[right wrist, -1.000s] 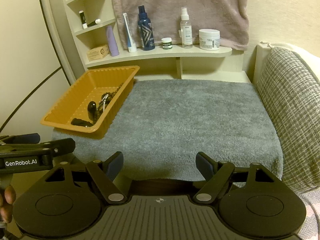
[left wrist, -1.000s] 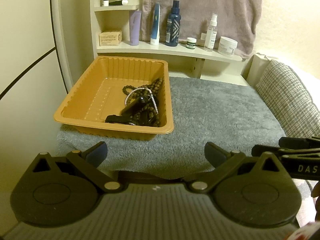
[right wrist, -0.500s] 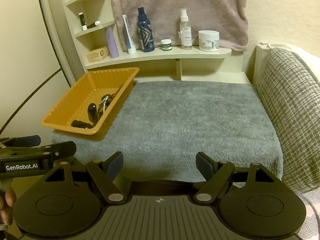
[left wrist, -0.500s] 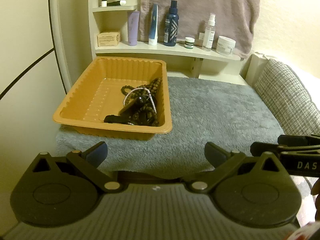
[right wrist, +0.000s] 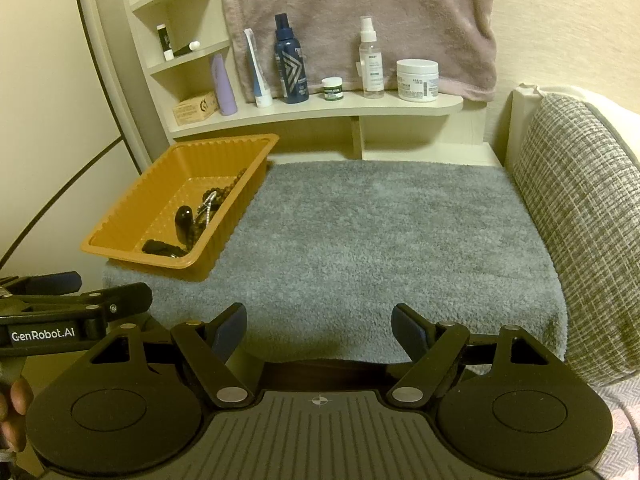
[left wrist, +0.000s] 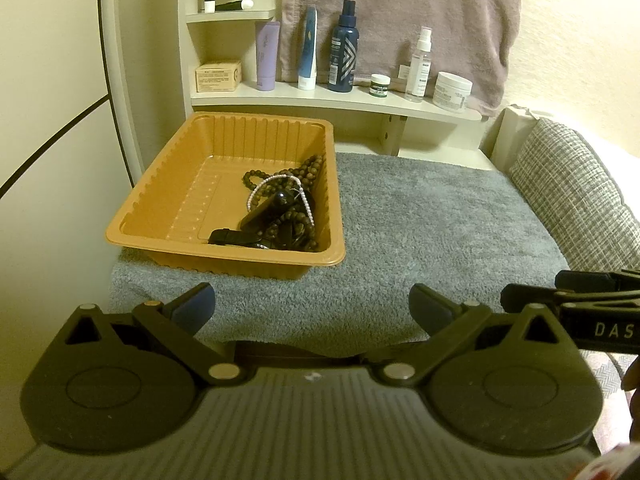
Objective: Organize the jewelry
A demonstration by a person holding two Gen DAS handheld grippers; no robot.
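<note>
Both hand-held grippers, left (left wrist: 312, 304) and right (right wrist: 319, 326), hover wide and empty at lower frame, jewelry (left wrist: 282, 210) heaped in the orange tray (left wrist: 160, 196) upper left, so the next move, I judge, is reaching in.

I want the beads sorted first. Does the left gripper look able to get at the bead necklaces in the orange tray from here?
Probably yes. The left gripper is open and empty, the orange tray is open-topped just ahead, and only bare grey towel lies between. The bead necklaces are tangled with dark pieces, though.

Orange tray (right wrist: 132, 236) on grey towel (right wrist: 380, 240), beads (right wrist: 224, 194) probably inside, right tongs (right wrist: 318, 330) parted
</note>
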